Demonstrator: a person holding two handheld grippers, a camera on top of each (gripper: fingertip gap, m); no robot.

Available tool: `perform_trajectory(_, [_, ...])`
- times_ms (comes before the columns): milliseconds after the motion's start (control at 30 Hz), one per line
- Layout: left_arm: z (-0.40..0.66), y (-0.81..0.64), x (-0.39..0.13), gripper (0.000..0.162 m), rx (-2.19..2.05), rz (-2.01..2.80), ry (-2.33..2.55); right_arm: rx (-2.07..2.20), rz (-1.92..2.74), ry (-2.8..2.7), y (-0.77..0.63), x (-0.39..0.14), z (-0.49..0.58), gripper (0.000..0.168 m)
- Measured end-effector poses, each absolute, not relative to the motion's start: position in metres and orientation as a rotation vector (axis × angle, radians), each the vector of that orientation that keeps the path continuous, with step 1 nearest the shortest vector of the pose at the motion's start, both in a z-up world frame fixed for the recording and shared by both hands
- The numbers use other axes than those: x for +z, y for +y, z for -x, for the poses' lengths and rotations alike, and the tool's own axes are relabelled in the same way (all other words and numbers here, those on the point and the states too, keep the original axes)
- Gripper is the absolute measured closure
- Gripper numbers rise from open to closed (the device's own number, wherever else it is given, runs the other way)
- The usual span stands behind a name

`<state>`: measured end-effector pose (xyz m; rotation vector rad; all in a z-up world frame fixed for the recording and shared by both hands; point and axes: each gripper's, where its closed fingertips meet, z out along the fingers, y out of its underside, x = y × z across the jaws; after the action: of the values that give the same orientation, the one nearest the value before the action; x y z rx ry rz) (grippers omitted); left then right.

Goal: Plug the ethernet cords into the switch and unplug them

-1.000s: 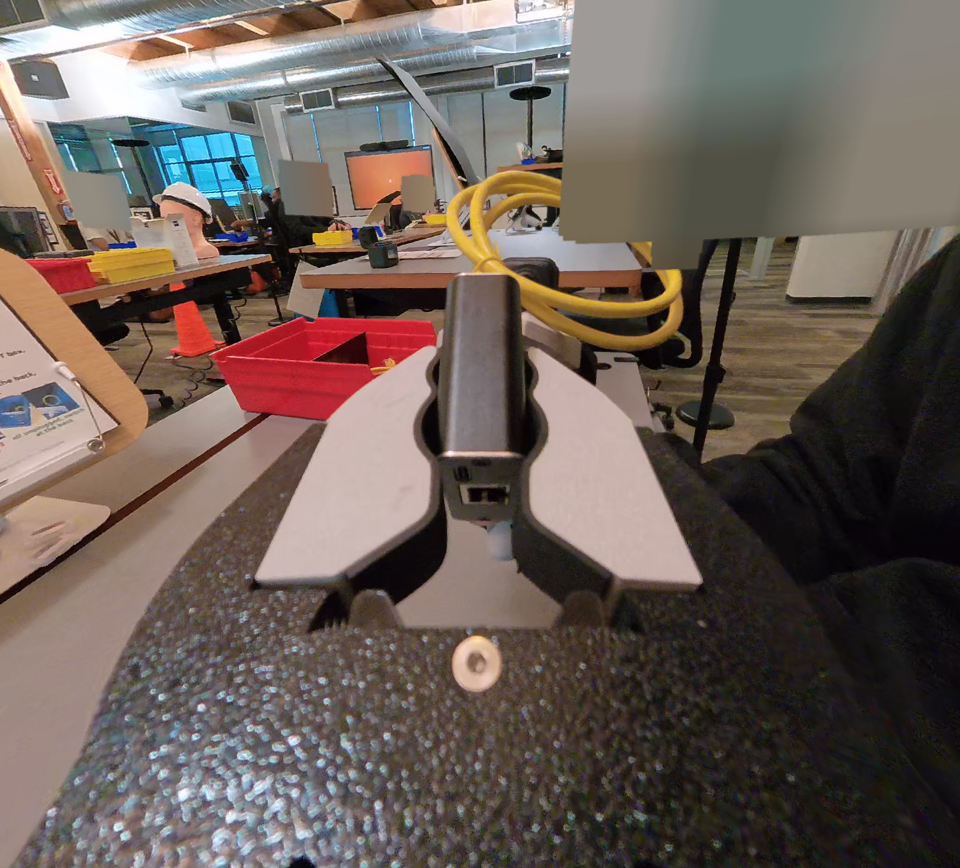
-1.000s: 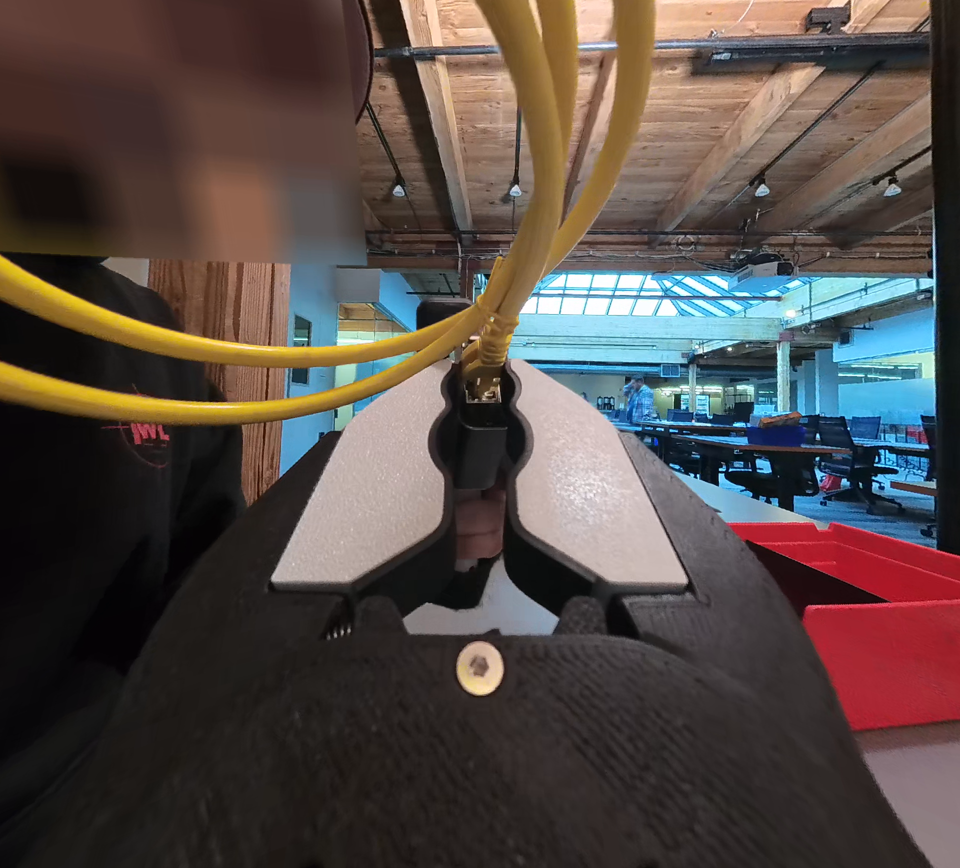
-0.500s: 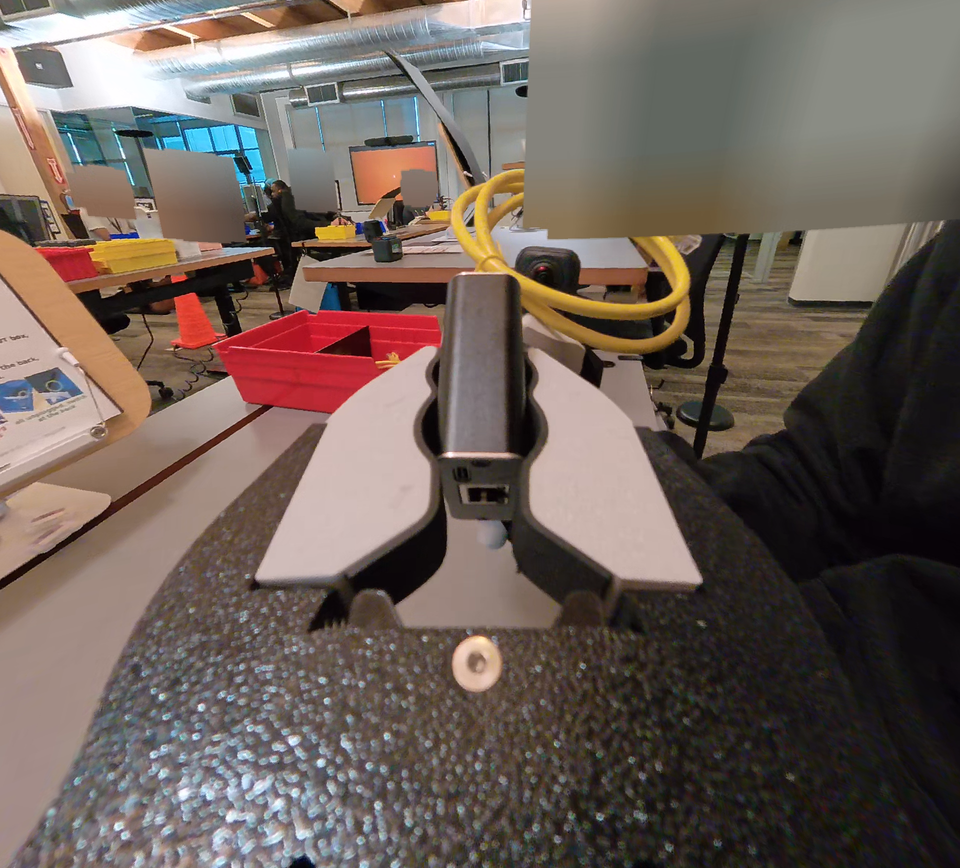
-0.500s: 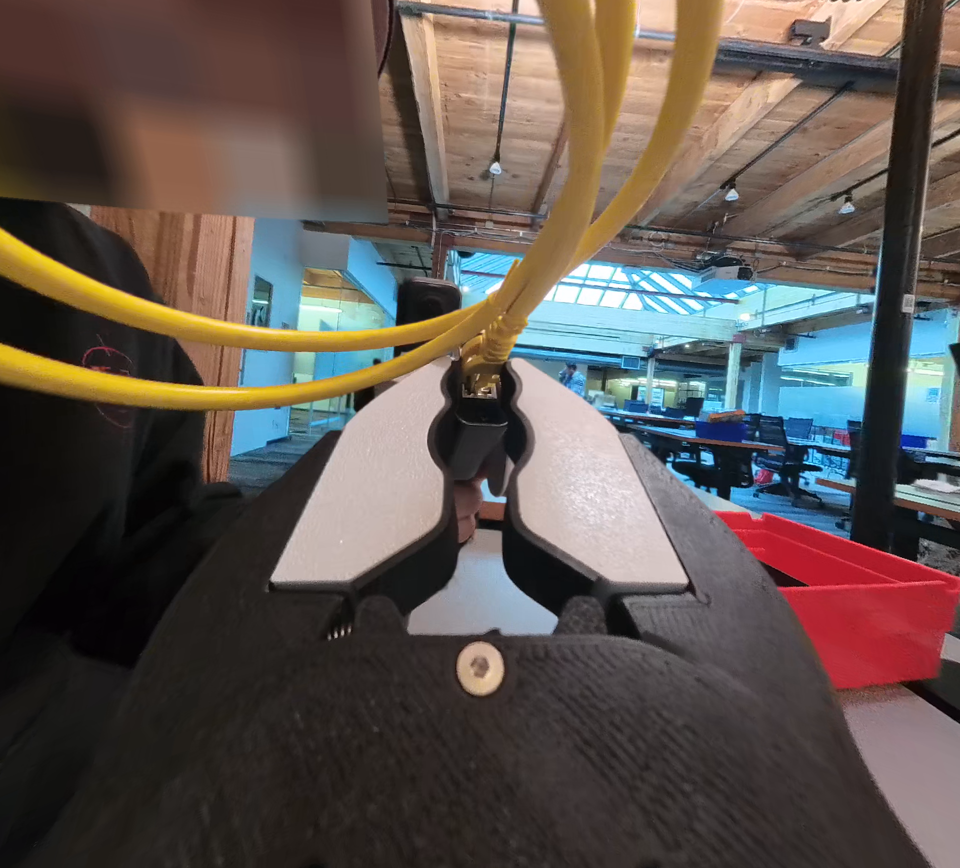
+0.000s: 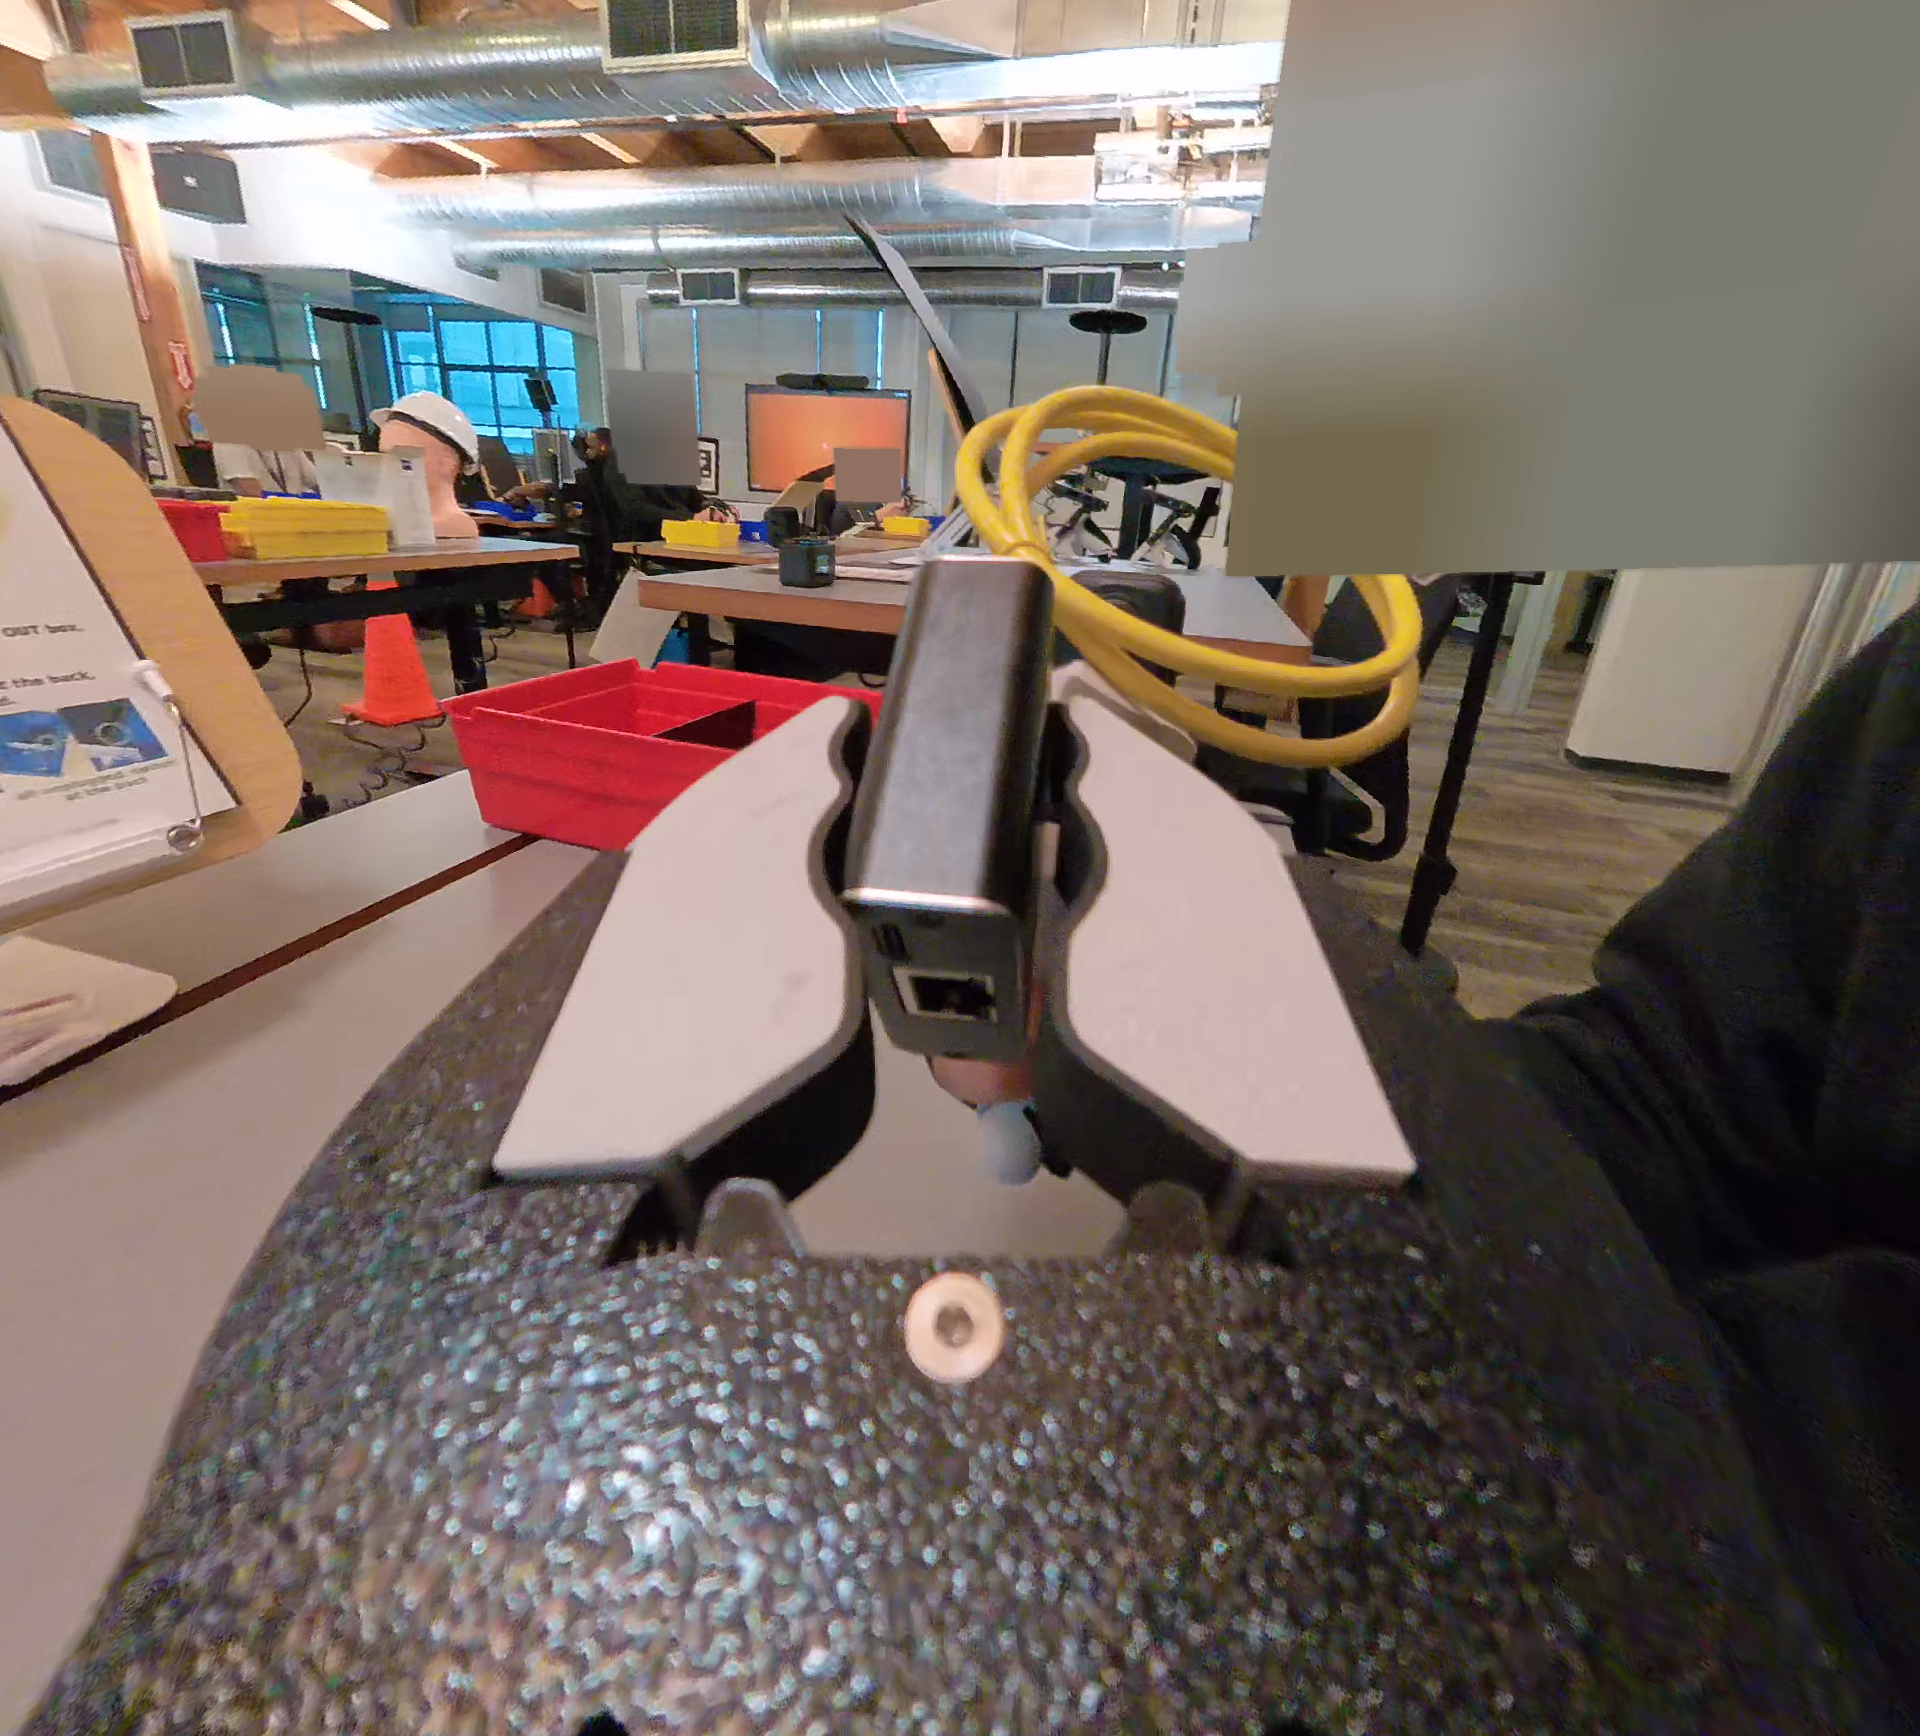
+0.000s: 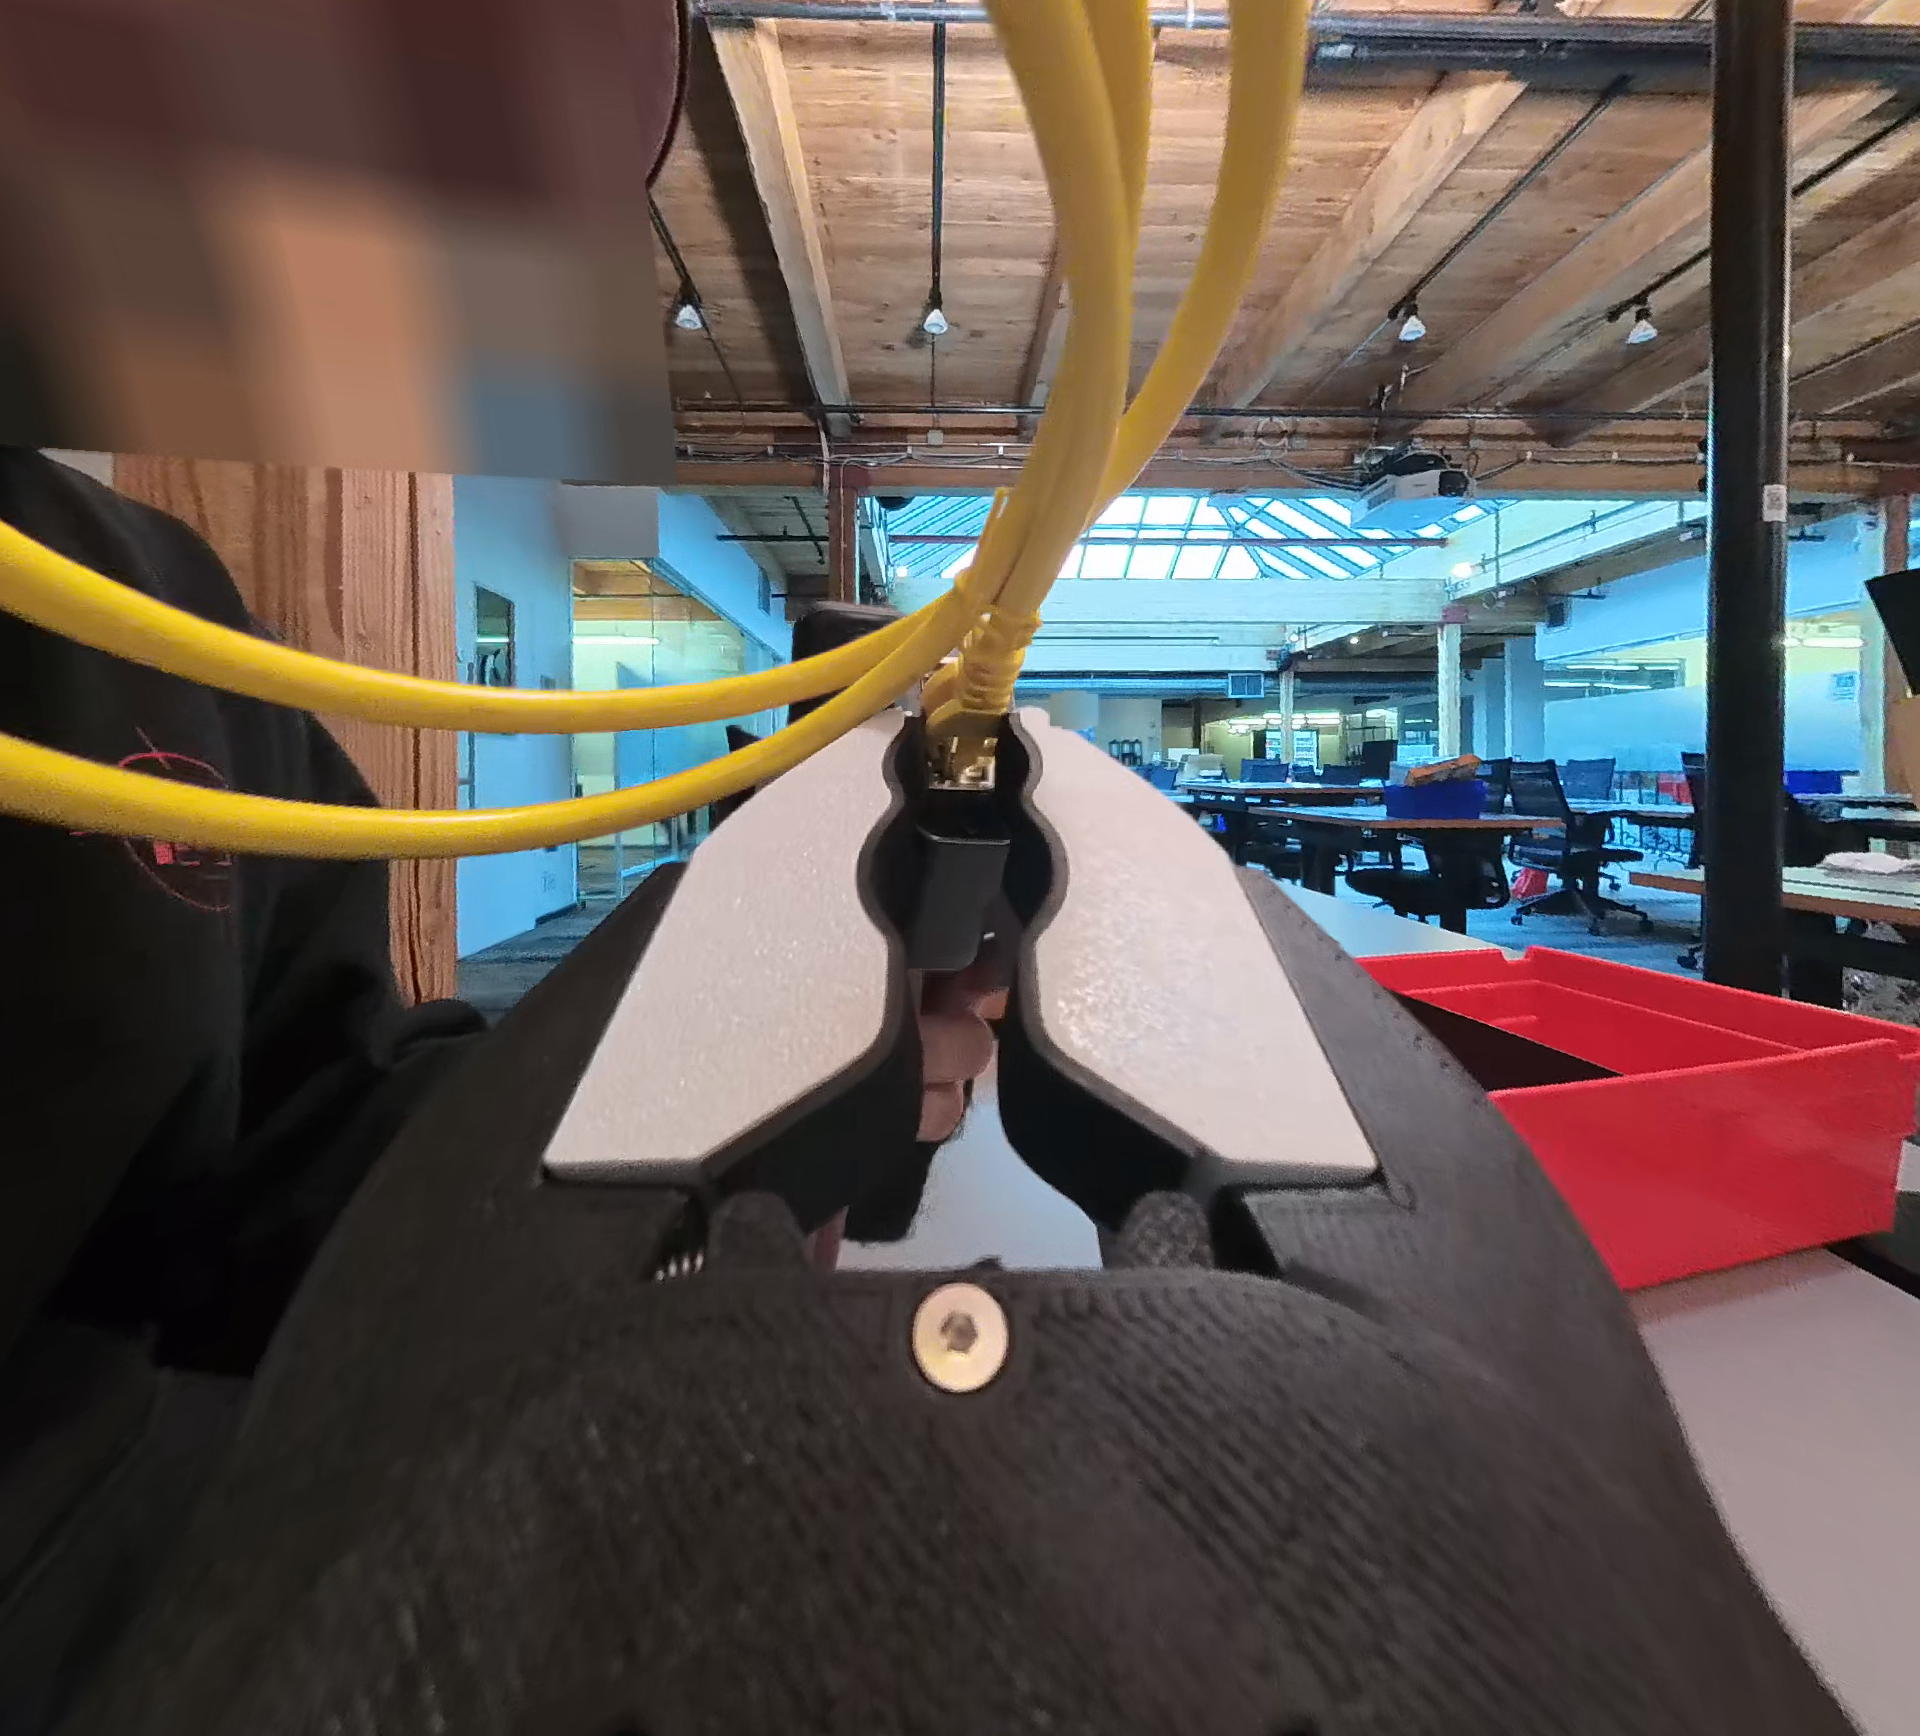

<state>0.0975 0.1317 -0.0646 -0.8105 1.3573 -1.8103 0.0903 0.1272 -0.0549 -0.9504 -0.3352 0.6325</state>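
My left gripper [image 5: 951, 720] is shut on a dark metal box-shaped switch [image 5: 956, 751], held lengthways above the table. An empty port [image 5: 951, 995] on its near end faces the camera. Coiled yellow ethernet cord [image 5: 1195, 658] hangs just beyond its far end, by the other gripper's camera [image 5: 1127, 606]. My right gripper [image 6: 961, 751] is shut on a small black block [image 6: 951, 897] with a metal-rimmed socket. A yellow plug [image 6: 982, 710] sits in that socket. The cord's loops [image 6: 416, 710] sweep left and upward. Whether the block is part of the switch is unclear.
A red divided bin [image 5: 582, 761] stands on the grey table [image 5: 260, 1063]; it also shows in the right wrist view [image 6: 1662, 1115]. A wooden sign stand [image 5: 104, 699] is at the left. A black pole [image 6: 1756, 439] rises at the right. The person's dark sleeve [image 5: 1714, 1167] is close. My two grippers' fingertips are within a few centimetres of each other.
Both views have tilted upward a little. The switch now leans slightly right in my left gripper. The cord loops have swung, and both grips have held.
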Motion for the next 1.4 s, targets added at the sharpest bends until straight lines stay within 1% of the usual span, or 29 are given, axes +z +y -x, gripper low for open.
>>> perform_trajectory(67, [-0.097, 0.129, -0.064, 0.134, -1.824, 0.803, 1.357, 0.644, 0.944, -0.332, 0.126, -0.056, -0.091, 0.154])
perform_trajectory(133, [-0.096, 0.128, -0.066, 0.135, -1.836, 0.799, 1.388, 0.644, 0.948, -0.327, 0.125, -0.056, -0.091, 0.153])
perform_trajectory(267, [-0.094, 0.126, -0.068, 0.135, -1.828, 0.802, 1.432, 0.588, 0.969, -0.350, 0.125, -0.057, -0.090, 0.153])
perform_trajectory(433, [-0.095, 0.124, -0.071, 0.136, -1.970, 0.862, 1.434, 0.503, 1.007, -0.376, 0.126, -0.057, -0.091, 0.152])
perform_trajectory(733, [-0.098, 0.122, -0.072, 0.136, -2.077, 0.911, 1.405, 0.430, 1.038, -0.383, 0.125, -0.057, -0.094, 0.152])
perform_trajectory(833, [-0.100, 0.124, -0.073, 0.136, -2.197, 0.970, 1.350, 0.407, 1.053, -0.366, 0.129, -0.058, -0.097, 0.152])
perform_trajectory(1033, [-0.105, 0.130, -0.080, 0.135, -2.005, 0.949, 1.401, 0.469, 1.064, -0.330, 0.132, -0.065, -0.102, 0.152])
perform_trajectory(1133, [-0.103, 0.132, -0.079, 0.136, -2.057, 0.952, 1.390, 0.523, 1.045, -0.311, 0.134, -0.066, -0.100, 0.153])
perform_trajectory(1267, [-0.102, 0.130, -0.078, 0.136, -2.245, 0.969, 1.332, 0.533, 1.042, -0.302, 0.134, -0.063, -0.099, 0.153])
perform_trajectory(1400, [-0.106, 0.134, -0.085, 0.135, -2.085, 0.960, 1.383, 0.558, 1.065, -0.271, 0.137, -0.071, -0.103, 0.153])
